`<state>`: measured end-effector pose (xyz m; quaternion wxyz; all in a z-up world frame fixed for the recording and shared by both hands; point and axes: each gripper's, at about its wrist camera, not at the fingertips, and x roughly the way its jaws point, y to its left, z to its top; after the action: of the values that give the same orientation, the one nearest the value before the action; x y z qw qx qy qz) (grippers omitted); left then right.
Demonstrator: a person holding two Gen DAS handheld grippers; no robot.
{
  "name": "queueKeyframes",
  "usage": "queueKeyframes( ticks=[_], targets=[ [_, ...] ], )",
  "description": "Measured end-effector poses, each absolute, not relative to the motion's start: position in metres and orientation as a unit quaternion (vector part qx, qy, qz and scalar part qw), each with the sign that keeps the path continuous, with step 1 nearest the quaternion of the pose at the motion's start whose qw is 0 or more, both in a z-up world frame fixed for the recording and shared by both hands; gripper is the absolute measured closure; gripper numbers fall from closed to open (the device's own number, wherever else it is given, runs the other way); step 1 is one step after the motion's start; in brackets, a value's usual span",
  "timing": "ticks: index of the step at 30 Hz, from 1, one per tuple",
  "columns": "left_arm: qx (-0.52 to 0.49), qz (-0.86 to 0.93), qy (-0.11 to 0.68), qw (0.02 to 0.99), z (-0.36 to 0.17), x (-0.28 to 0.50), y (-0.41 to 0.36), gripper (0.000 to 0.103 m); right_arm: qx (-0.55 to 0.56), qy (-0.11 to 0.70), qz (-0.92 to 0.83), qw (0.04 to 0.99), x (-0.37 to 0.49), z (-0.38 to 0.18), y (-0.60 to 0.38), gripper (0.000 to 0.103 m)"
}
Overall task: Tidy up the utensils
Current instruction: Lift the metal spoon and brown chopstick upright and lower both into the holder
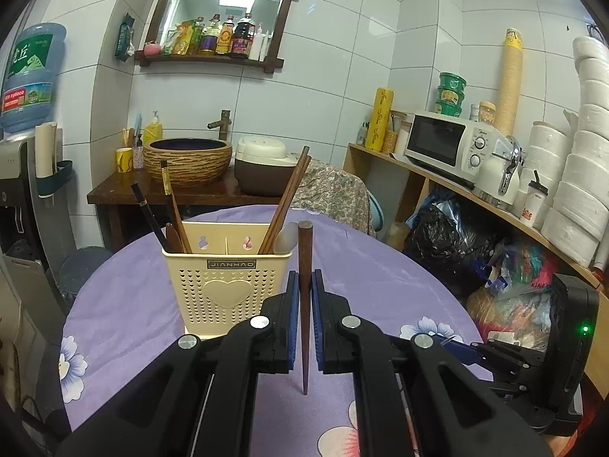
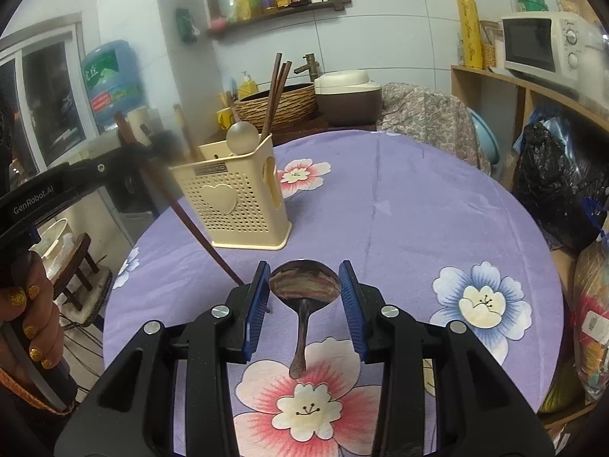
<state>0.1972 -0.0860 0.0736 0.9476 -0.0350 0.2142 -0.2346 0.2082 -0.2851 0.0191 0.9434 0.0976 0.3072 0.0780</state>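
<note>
Cream perforated plastic, heart-embossed, the utensil caddy stands on the purple floral table at about eleven o'clock from the left tool, already holding dark chopsticks and a pale spoon. The left tool is clamped on a single dark wooden chopstick, upright, its point hanging down clear of the cloth. To the right, the right tool is closed on the bowl of a dark wooden spoon, handle drooping toward six o'clock. Both utensils seem lifted and ready for delivery. Next, each probably needs carrying over the caddy's open top, toward twelve o'clock, then lowering into a compartment before letting go.
</note>
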Motion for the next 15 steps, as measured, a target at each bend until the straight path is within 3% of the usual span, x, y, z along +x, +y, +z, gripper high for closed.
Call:
queueKeyframes(
  ticks=[7,15],
  targets=[
    [-0.028,-0.242,0.204,0.948,0.091,0.198,-0.075,0.095,0.08,0.297,0.121,0.944,0.224,0.042,-0.267,0.065],
    [-0.027,-0.227,0.137,0.964,0.189,0.213,-0.039,0.095,0.033,0.189,0.153,0.969,0.265,0.152,-0.231,0.065]
  ],
)
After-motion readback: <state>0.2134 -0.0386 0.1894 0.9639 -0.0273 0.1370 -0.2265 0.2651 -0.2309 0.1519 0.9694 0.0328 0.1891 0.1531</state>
